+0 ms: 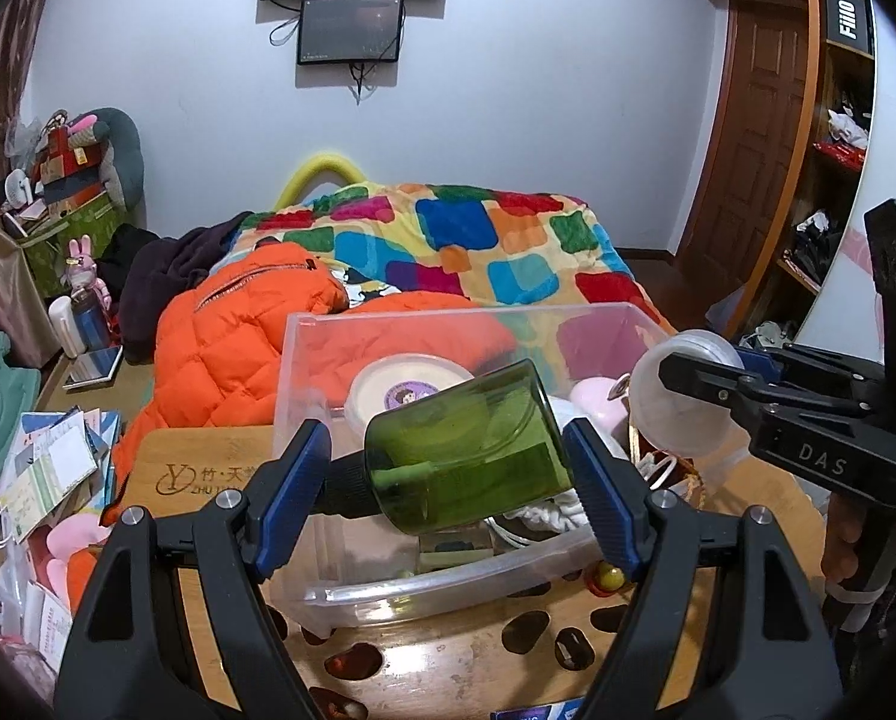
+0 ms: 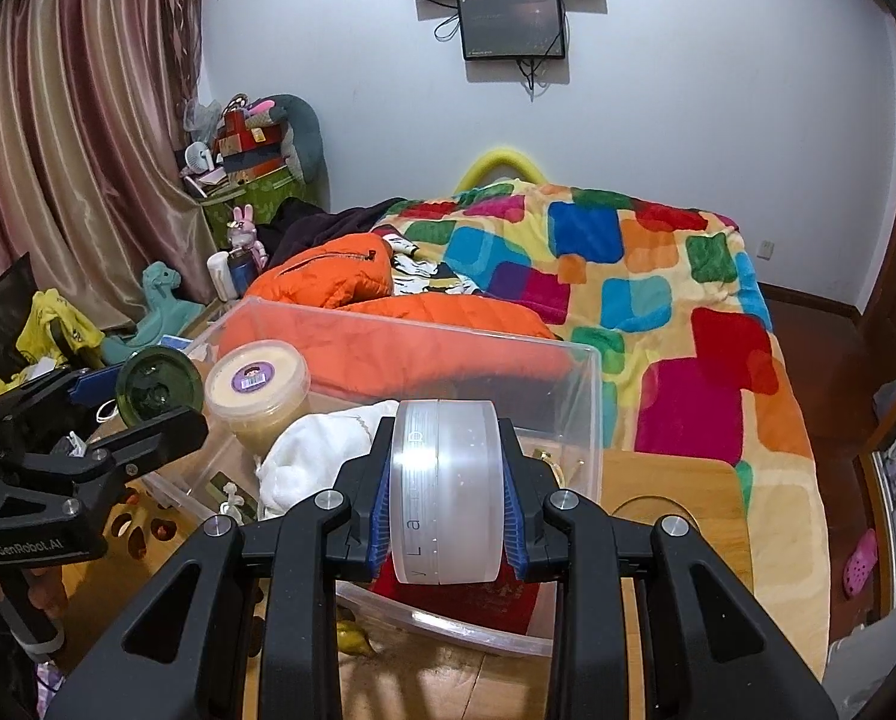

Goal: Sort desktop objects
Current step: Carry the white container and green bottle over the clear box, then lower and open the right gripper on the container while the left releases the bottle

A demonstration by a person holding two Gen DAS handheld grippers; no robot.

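Both grippers carry objects above the clear plastic bin on the wooden desk.

The green bottle lies sideways, pinched between the left gripper's blue pads, its black cap pointing left. The frosted round jar is clamped edge-on in the right gripper. Inside the bin sit a cream tub with a purple label and a white cloth. Behind it lie an orange jacket and a patchwork blanket.

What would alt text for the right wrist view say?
The right gripper clamps a frosted round container above a clear plastic bin, while the left gripper holds a green bottle.
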